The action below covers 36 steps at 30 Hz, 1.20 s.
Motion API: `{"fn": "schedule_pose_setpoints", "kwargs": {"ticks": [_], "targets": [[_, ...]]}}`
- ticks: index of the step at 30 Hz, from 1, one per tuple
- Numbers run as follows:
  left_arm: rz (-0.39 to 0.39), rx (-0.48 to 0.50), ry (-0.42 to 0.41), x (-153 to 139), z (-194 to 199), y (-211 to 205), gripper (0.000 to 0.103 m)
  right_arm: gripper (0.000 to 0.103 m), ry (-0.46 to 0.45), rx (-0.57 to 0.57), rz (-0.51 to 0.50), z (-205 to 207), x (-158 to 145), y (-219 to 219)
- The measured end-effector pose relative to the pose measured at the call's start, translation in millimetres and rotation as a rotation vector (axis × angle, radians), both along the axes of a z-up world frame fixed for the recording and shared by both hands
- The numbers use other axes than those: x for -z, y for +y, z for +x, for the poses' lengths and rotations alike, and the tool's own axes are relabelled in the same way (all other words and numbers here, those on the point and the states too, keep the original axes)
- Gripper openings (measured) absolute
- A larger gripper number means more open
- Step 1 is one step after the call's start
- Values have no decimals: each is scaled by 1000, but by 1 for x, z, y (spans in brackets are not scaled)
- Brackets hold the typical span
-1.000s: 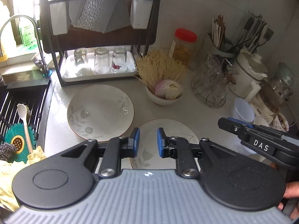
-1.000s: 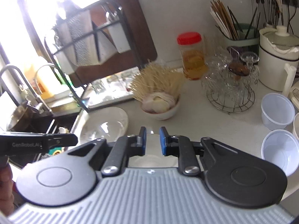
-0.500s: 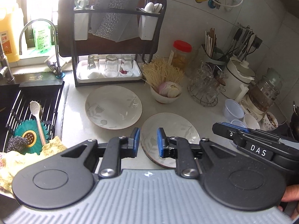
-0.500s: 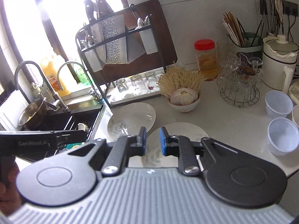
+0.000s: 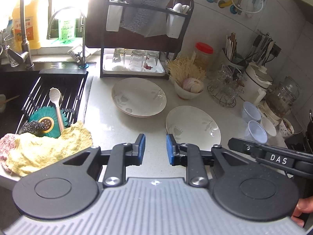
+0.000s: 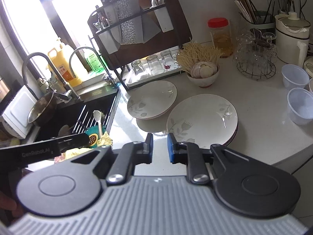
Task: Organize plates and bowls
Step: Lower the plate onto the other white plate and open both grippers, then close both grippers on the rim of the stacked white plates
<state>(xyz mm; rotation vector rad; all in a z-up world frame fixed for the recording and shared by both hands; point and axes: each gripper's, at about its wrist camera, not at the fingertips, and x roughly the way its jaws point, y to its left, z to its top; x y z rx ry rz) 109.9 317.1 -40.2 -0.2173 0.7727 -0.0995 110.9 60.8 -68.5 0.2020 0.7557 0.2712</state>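
Note:
Two white leaf-pattern plates lie on the counter: one (image 5: 138, 97) nearer the sink, one (image 5: 192, 127) to its right, which in the right wrist view (image 6: 202, 117) seems to rest on another plate. A white bowl (image 5: 188, 92) holding an onion stands behind them. My left gripper (image 5: 155, 148) hovers above the counter short of the plates; its jaws are opening with nothing between them. My right gripper (image 6: 159, 146) hangs just before the right plate, its pads narrowly apart and empty. Each gripper's side shows at the other view's edge.
The sink (image 5: 58, 90) on the left holds a rack, a spoon, a scrubber and a yellow cloth (image 5: 49, 148). A dish rack (image 5: 135, 64) with glasses stands behind the plates. Plastic cups (image 6: 301, 105), a red-lidded jar (image 6: 221, 37), a wire glass holder (image 6: 256, 58) and a kettle crowd the right.
Both grippers have drawn back from the counter, so the plates look farther off and more of the sink shows. The left jaws stand a little wider.

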Motion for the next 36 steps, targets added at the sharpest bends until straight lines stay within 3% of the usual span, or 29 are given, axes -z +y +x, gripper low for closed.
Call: {"fn": "schedule_pose_setpoints", "kwargs": {"ticks": [8, 15, 28, 36], "targets": [[-15, -29, 15, 7, -16, 8, 34, 19, 40, -4, -20, -6, 7, 10], [-45, -44, 46, 16, 1, 14, 42, 19, 71, 11, -22, 13, 12, 11], [-35, -85, 41, 19, 105, 15, 51, 19, 70, -28, 14, 115, 16, 10], [-34, -132, 76, 42, 174, 24, 51, 19, 91, -33, 25, 178, 34, 5]]}}
